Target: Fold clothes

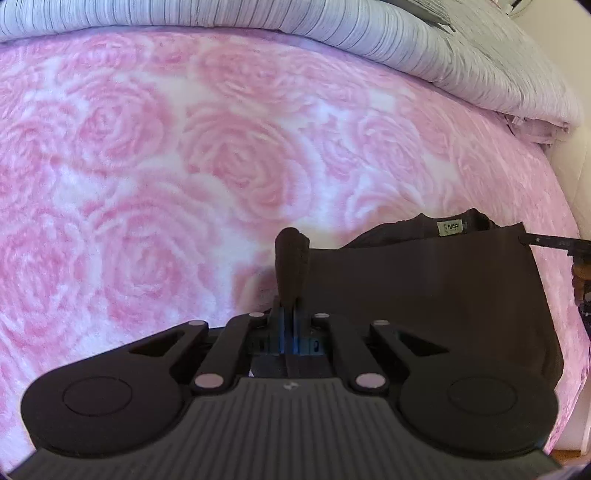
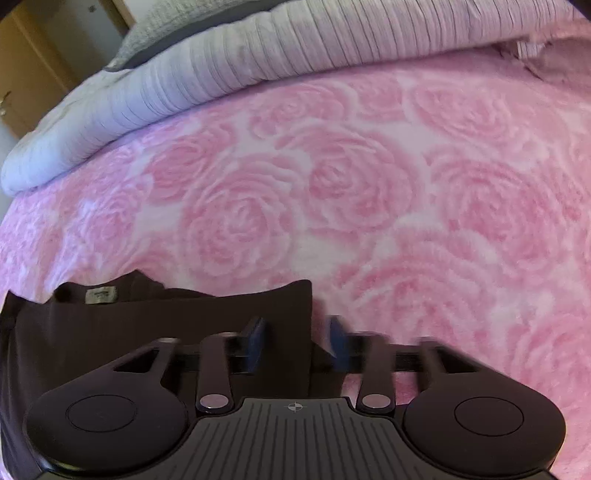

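Observation:
A dark brown garment (image 1: pixel 443 295) lies flat on the bed, its neck label (image 1: pixel 450 228) toward the far edge. My left gripper (image 1: pixel 291 295) is shut on the garment's left corner, and a pinched fold of fabric sticks up past the fingertips. In the right wrist view the same garment (image 2: pixel 147 325) with its label (image 2: pixel 100 294) fills the lower left. My right gripper (image 2: pixel 295 336) straddles the garment's right edge. Its blue pads (image 2: pixel 255 339) are blurred and stand apart, with the cloth's corner between them.
A pink rose-patterned blanket (image 1: pixel 184 147) (image 2: pixel 369 184) covers the bed. A grey ribbed duvet (image 1: pixel 332 29) (image 2: pixel 221 74) is bunched along the far side. A wooden door (image 2: pixel 22 55) stands at the far left. The bed's right edge (image 1: pixel 569 177) drops off beside the garment.

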The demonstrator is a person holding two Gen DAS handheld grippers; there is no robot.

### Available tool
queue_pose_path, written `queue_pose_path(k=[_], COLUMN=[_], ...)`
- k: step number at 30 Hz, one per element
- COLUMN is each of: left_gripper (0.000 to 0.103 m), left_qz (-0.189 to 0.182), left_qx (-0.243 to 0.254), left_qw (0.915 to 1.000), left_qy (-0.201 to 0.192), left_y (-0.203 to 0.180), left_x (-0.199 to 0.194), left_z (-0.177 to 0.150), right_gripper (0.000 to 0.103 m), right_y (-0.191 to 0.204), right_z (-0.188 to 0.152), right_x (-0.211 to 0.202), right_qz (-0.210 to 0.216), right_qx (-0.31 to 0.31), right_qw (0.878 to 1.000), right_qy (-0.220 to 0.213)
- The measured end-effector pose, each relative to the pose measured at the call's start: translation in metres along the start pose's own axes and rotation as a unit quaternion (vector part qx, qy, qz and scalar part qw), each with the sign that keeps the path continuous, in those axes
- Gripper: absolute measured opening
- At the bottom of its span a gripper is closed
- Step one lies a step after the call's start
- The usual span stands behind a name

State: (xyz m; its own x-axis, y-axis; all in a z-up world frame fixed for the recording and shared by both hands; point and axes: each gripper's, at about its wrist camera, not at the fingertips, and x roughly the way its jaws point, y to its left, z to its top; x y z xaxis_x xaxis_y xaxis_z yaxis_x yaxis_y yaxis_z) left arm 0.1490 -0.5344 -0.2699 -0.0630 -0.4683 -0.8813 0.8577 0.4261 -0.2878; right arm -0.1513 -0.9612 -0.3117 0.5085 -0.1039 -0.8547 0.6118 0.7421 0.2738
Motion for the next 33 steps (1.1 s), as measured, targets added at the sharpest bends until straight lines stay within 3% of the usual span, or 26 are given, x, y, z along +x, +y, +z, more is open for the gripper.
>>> queue_pose_path(k=[4, 12, 18, 22, 26, 29, 33], left_gripper=[0.002, 0.002, 0.002, 0.005, 0.02, 0.02, 0.019], left_qz=[-0.008, -0.004, 0.014, 0.024, 0.043, 0.053, 0.043], left_qx=[0.023, 0.015, 0.024, 0.03, 0.014, 0.012, 0.042], left_qw=[0.999, 0.9989, 0.9996, 0.9991, 0.9989, 0.9985, 0.998], left_qy=[-0.038, -0.044, 0.007, 0.018, 0.011, -0.007, -0.021], left_y=[-0.004, 0.008, 0.015, 0.016, 0.02, 0.017, -0.009], left_x=[-0.024, -0.02, 0.015, 0.024, 0.017, -0.007, -0.046], left_z=[0.006, 0.015, 0.014, 0.01, 0.006, -0.005, -0.035], right_gripper=[0.001, 0.001, 0.001, 0.002, 0.019, 0.025, 0.027], right_y=[0.008, 0.0, -0.001, -0.003, 0.002, 0.009, 0.034], right_z=[0.008, 0.02, 0.019, 0.015, 0.01, -0.001, -0.037], right_x=[-0.022, -0.032, -0.007, 0.003, -0.011, -0.034, -0.067], right_qz=[-0.008, -0.007, -0.015, -0.025, -0.051, -0.065, -0.042], right_qx=[-0.039, -0.035, -0.035, -0.027, -0.025, -0.025, -0.051], right_qw=[0.999, 0.998, 0.999, 0.999, 0.998, 0.997, 0.998], right_qy=[-0.023, -0.047, -0.019, -0.014, -0.022, -0.028, -0.02])
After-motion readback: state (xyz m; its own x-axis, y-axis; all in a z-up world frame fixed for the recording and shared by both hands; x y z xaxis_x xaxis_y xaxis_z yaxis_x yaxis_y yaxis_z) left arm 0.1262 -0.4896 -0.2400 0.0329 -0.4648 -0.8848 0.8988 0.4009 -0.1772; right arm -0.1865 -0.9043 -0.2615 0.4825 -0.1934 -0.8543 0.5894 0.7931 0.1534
